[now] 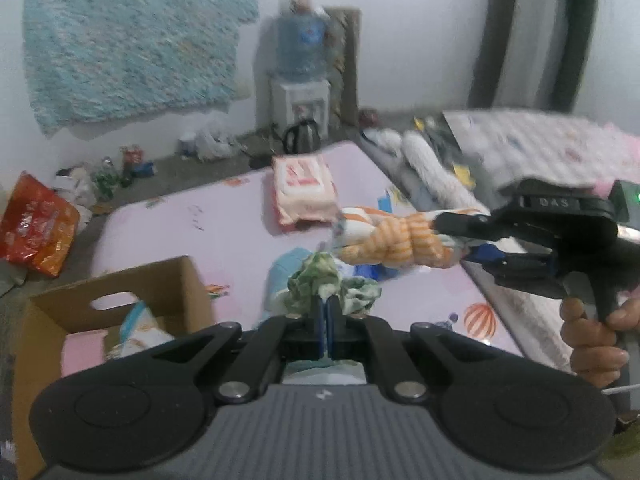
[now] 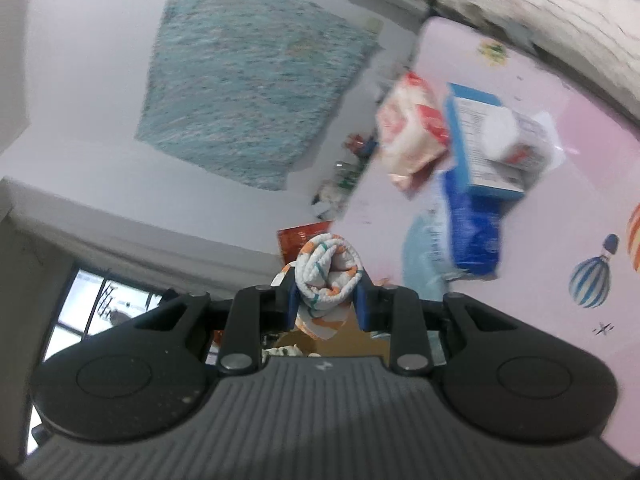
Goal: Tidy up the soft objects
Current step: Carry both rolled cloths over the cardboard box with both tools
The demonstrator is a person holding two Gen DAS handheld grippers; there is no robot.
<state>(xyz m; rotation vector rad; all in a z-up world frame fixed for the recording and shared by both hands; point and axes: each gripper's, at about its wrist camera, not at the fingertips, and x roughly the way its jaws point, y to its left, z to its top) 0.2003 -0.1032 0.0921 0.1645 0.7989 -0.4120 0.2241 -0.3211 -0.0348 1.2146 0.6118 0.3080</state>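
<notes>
Your left gripper [image 1: 327,308] pinches a crumpled green cloth [image 1: 334,286]; your right gripper [image 2: 327,300] clamps the rolled orange-striped towel [image 2: 328,270]. Carry both over the cardboard box [image 1: 120,280] at lower left, then release inside.

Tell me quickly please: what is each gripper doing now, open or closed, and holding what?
Left gripper: closed on a crumpled green-and-white cloth.
Right gripper: closed on a rolled orange-and-white towel.
</notes>
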